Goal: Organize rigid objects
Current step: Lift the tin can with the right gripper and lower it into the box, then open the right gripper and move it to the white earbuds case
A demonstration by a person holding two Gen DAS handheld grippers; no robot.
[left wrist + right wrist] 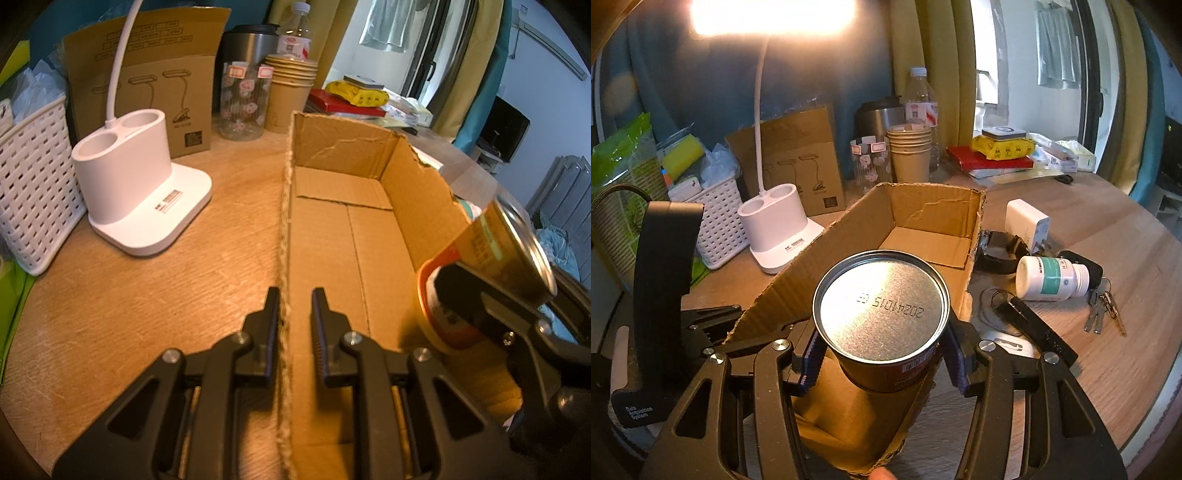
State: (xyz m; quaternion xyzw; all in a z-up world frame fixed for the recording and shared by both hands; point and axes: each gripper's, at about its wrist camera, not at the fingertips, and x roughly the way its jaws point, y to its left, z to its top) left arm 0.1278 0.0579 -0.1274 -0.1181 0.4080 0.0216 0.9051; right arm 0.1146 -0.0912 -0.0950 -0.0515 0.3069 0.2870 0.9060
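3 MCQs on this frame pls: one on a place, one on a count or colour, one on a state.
1. Where is the can?
A. on the table by the keys
B. held over the open box
C. in the white basket

2. How many round wells does the white lamp base have on top?
A. one
B. two
C. four

3. What is the left gripper doing?
A. clamping the box wall
C. holding the pill bottle
B. open above the lamp base

Answers:
1 B: the right gripper grips the can by its sides, above the floor of the box.
2 B: two round openings sit side by side on the lamp base.
3 A: its fingers sit on either side of the box's left wall, shut on it.
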